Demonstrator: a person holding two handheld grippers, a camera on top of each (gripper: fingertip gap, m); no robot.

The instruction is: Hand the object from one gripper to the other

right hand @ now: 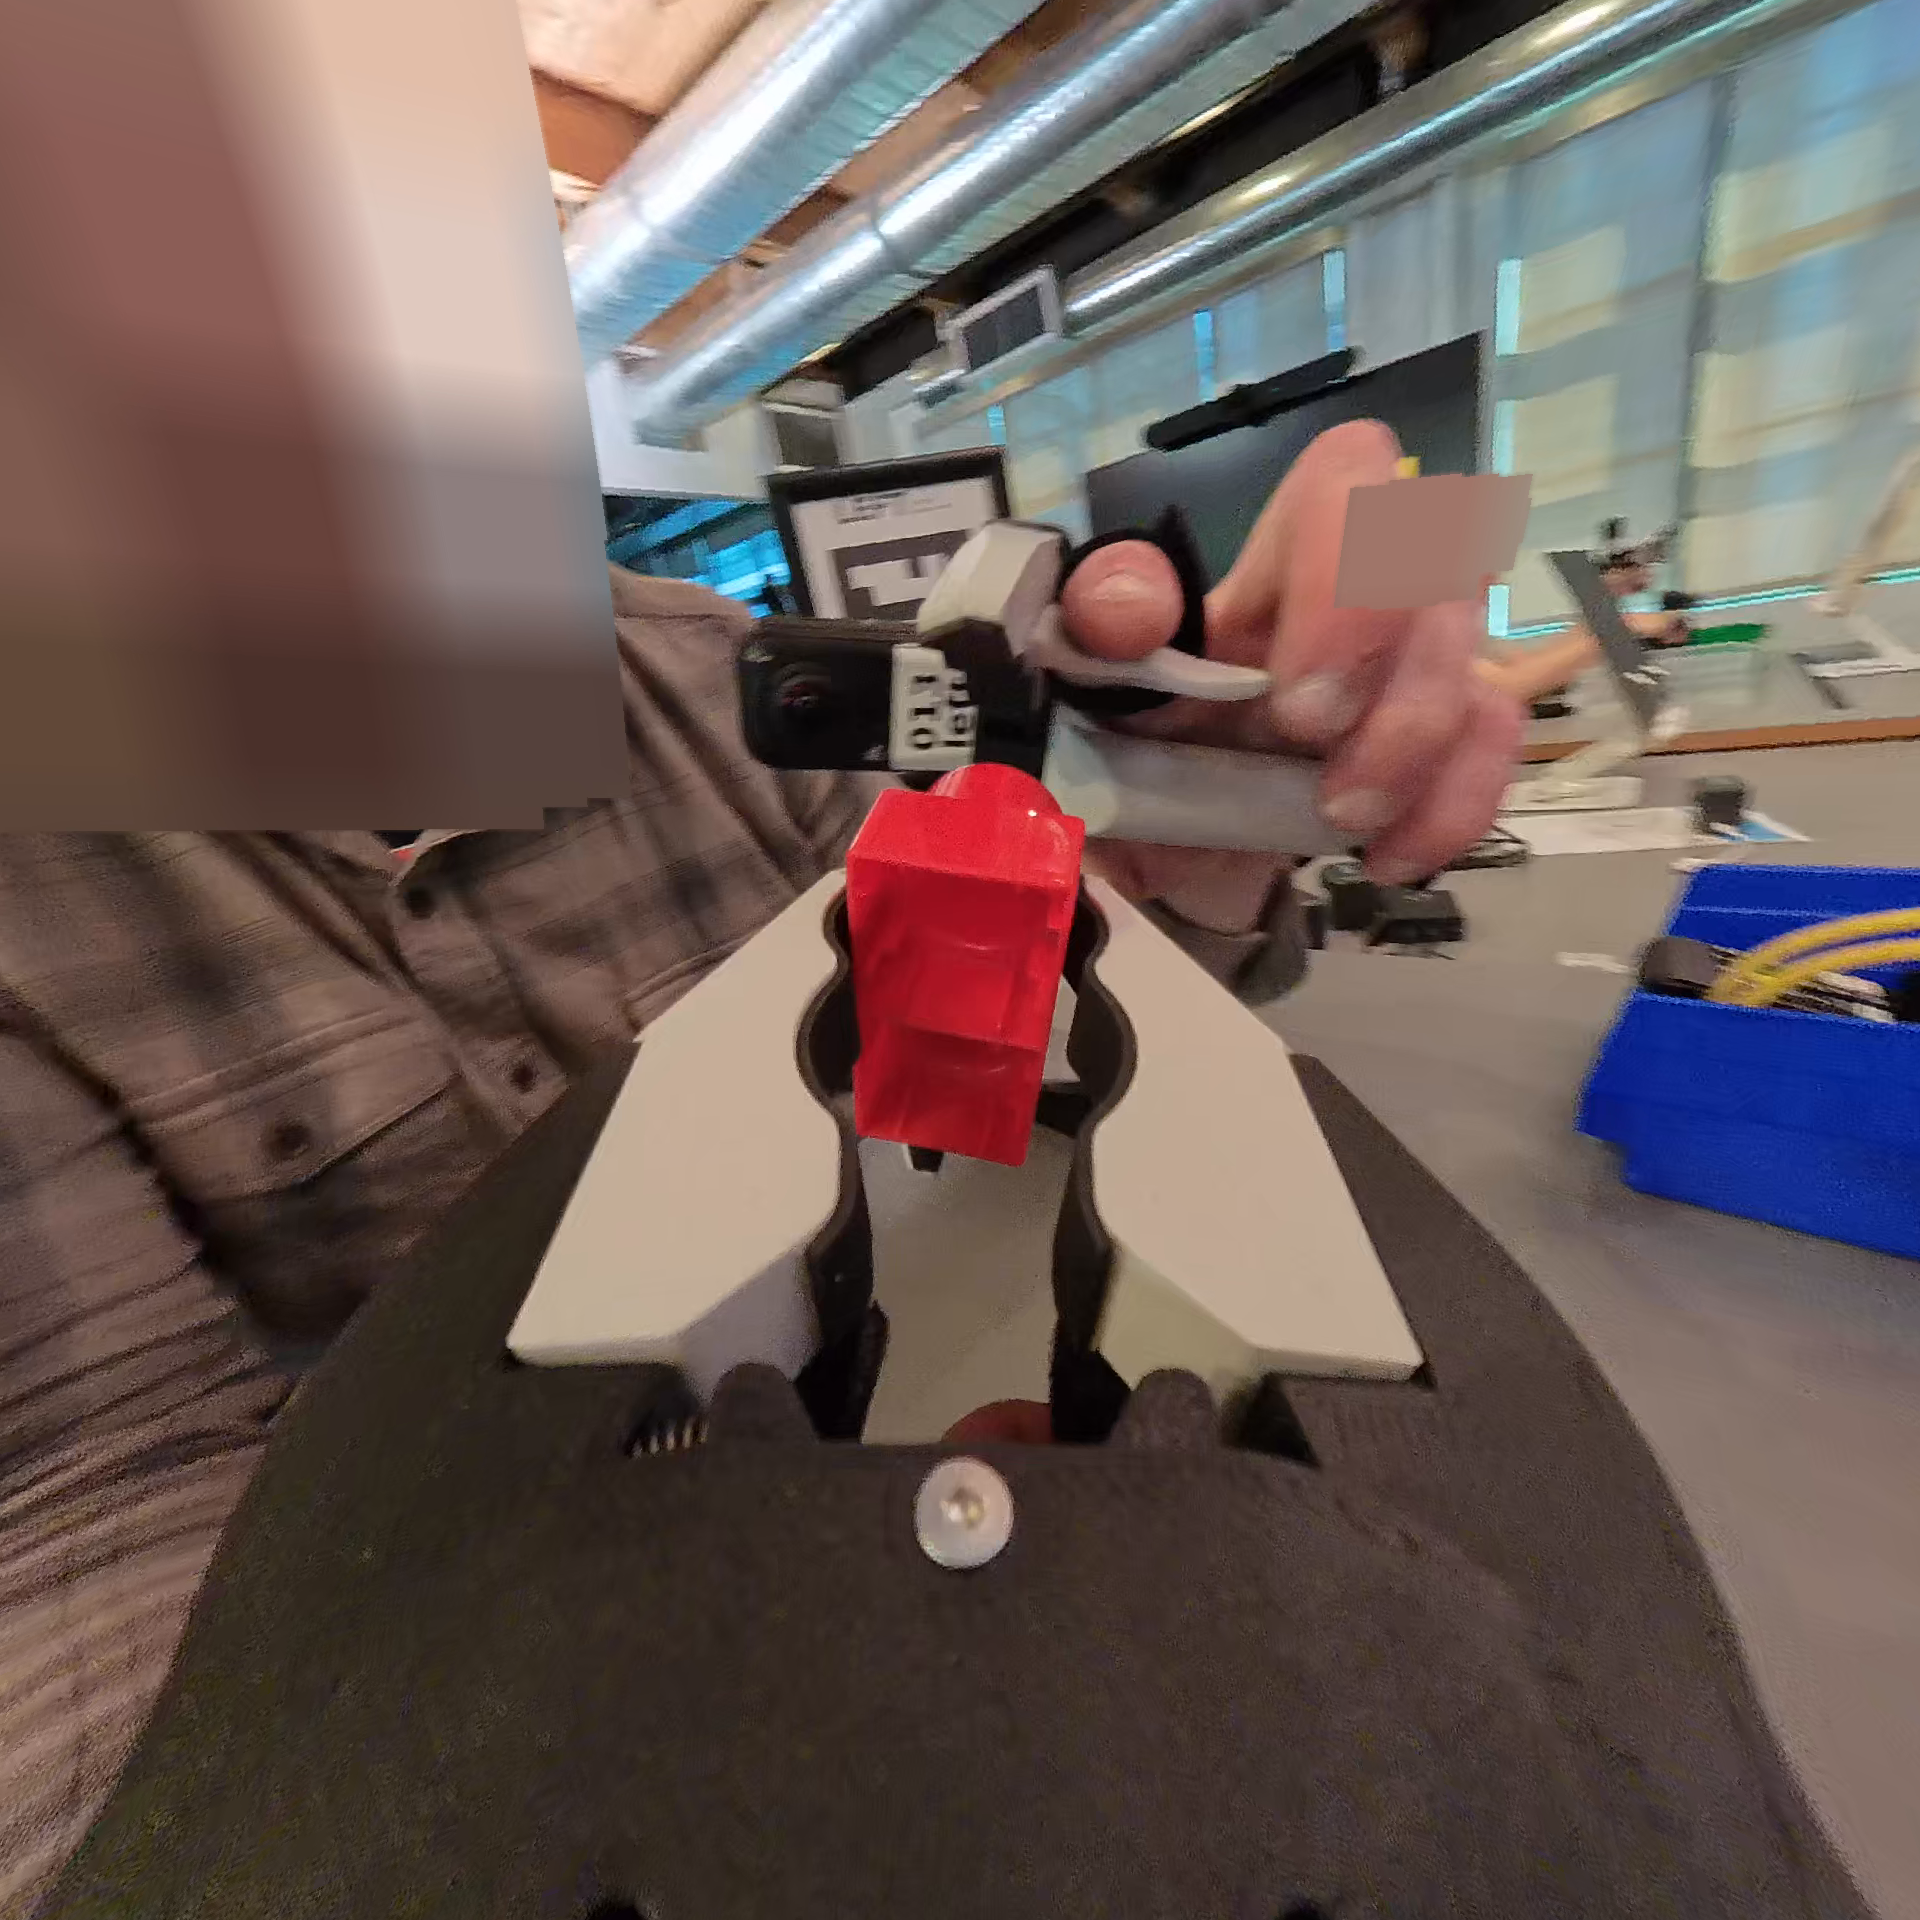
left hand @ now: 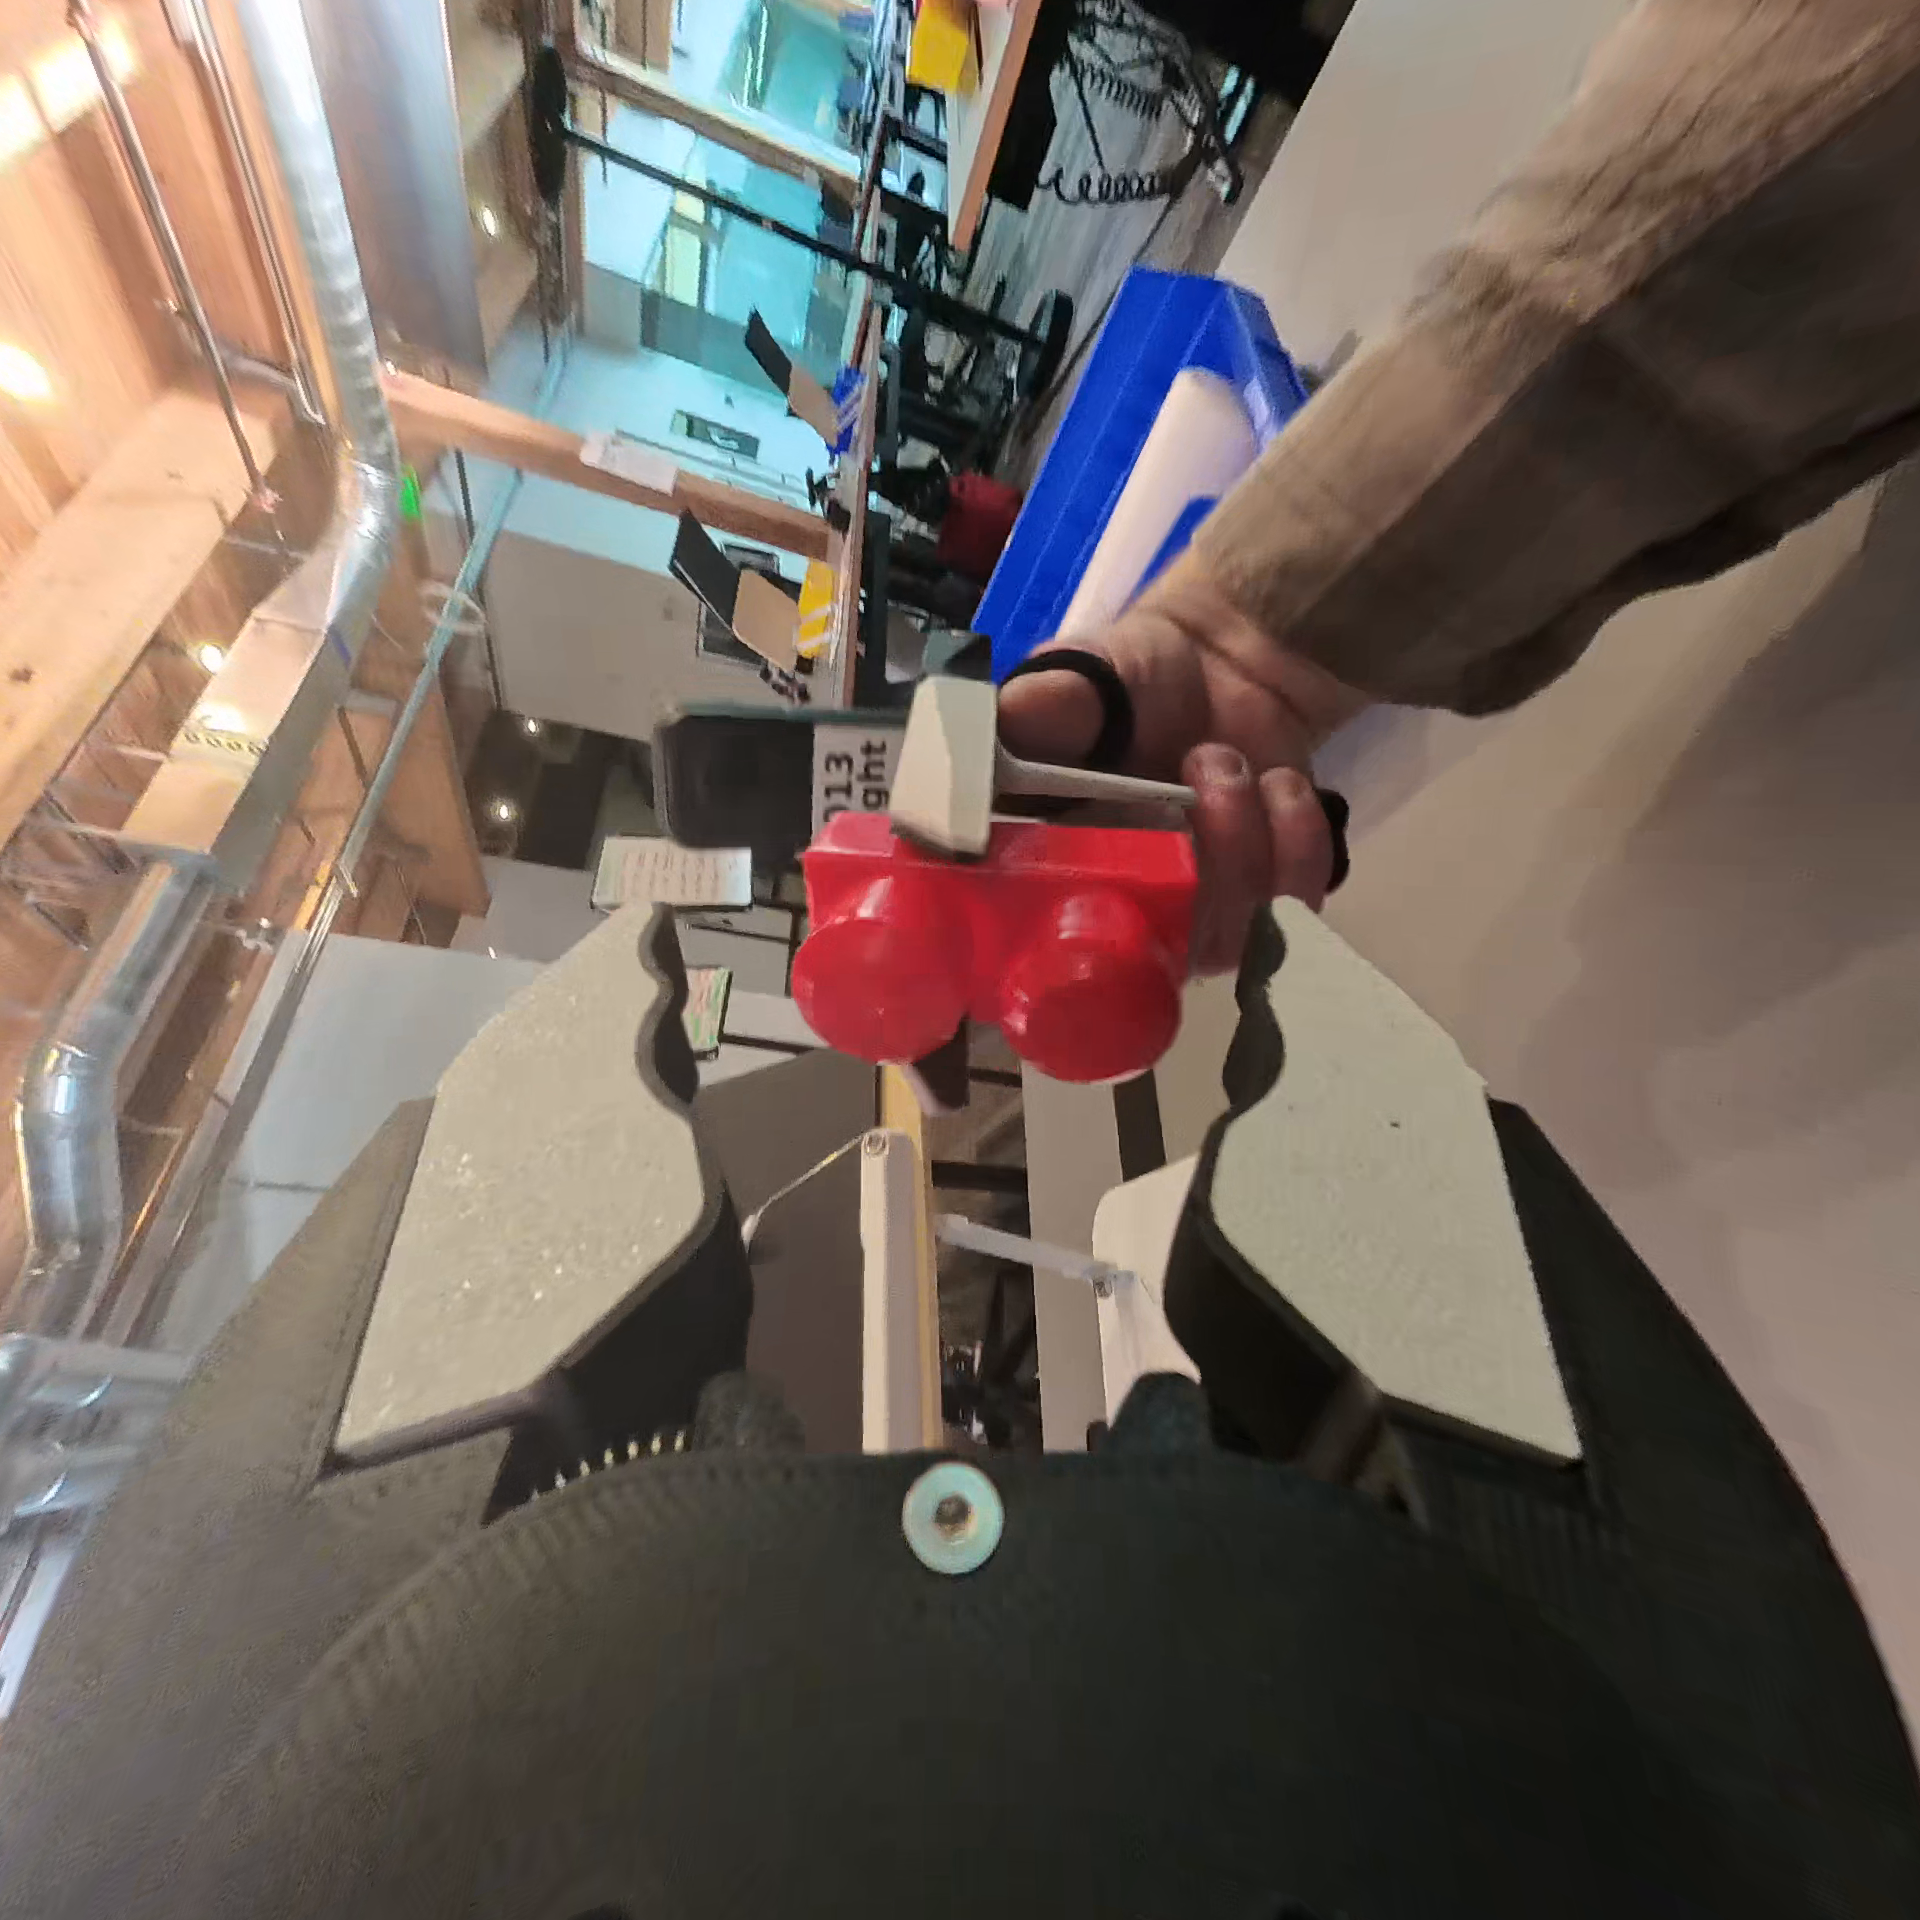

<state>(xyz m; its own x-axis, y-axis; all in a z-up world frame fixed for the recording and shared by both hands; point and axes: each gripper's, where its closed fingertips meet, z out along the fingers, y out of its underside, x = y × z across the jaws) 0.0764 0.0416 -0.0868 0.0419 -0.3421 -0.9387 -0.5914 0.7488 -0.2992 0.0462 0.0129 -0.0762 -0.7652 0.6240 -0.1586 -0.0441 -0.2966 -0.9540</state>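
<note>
Between the right gripper's [right hand: 961,997] closed fingers sits a red two-stud toy brick [right hand: 956,977] (light, rigid, slick plastic); left gripper [left hand: 961,997] spread wide, best taking the stud end.

In the right wrist view a grey surface [right hand: 1455,1195] spreads across the right half. A blue bin [right hand: 1766,1122] stands on it at the right edge, cut off by the frame, with yellow cables [right hand: 1818,966] coiled inside beside a dark item too blurred to name. Farther back, white paper sheets [right hand: 1590,831] lie flat on it, and a small black device [right hand: 1413,914] sits well apart from the bin. The left wrist view is turned sideways, so the surface [left hand: 1662,1039] runs pale up the right side. There a blue bin [left hand: 1122,436] rests on it, holding a white roll [left hand: 1174,488]. Whether both views show the same bin cannot be told.
</note>
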